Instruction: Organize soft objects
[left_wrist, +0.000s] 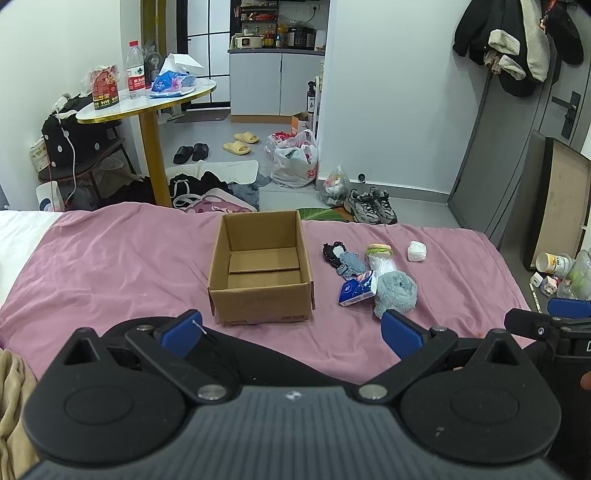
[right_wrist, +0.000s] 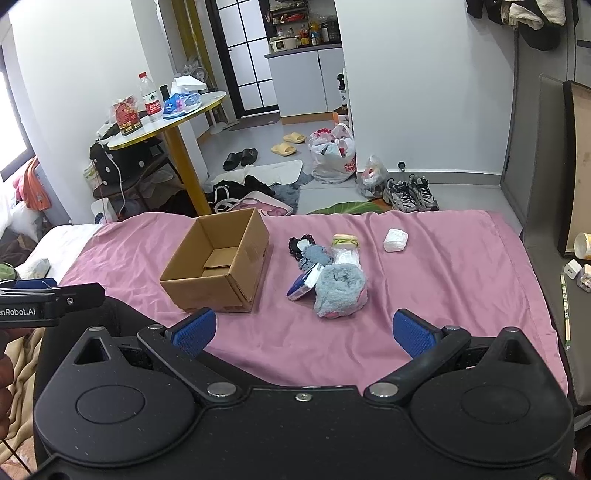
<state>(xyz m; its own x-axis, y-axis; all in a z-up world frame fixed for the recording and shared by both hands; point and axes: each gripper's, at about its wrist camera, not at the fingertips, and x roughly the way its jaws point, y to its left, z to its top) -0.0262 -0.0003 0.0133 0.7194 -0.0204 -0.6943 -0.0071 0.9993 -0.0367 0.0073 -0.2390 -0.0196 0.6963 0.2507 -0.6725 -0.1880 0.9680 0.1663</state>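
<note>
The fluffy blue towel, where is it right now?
In both views the towel lies on the pink sheet, to the right of the cardboard box, touching the tissue pack.

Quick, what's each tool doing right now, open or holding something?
Left tool: open, holding nothing.
Right tool: open, holding nothing.

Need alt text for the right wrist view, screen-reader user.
An empty, open cardboard box sits on a pink bedsheet, with a small cluster of soft items to its right: a rolled grey-blue towel, a blue tissue pack and a white wad lying apart. The right gripper is open and empty in the foreground; a cluttered room lies beyond.
</note>
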